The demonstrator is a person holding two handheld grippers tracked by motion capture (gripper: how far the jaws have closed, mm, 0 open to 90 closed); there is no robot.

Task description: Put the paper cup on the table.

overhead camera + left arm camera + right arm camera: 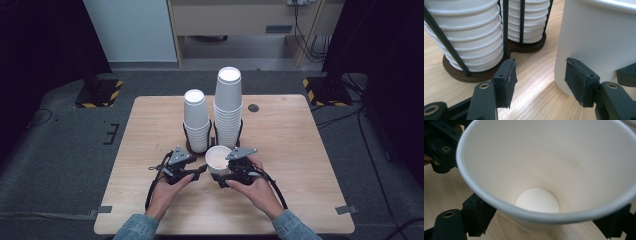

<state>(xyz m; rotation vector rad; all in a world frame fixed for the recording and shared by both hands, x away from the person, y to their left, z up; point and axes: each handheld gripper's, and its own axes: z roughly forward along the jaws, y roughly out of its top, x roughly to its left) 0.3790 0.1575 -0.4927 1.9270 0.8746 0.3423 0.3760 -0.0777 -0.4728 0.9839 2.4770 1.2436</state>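
My right tool (544, 225) sits closest, its two black pads on either side of the lower wall of a white paper cup (549, 170), closed on it. The cup stands upright with its mouth open to the top, and its round bottom shows inside. My left tool (540, 80) is beside it with a gap between its pads and nothing in that gap but bare wood; this is as far closed as it gets. Its right pad (577, 81) lies just against the outside of the cup's wall, while the left pad is free.

From above, the cup (218, 159) stands on the desk (300, 150) between my two hands, toward the near middle. Just behind it is a dark round-based rack (192, 147) with thin black rods, holding two stacks of upturned white cups: a shorter stack (196, 120) on the left and a taller stack (228, 107) on the right.
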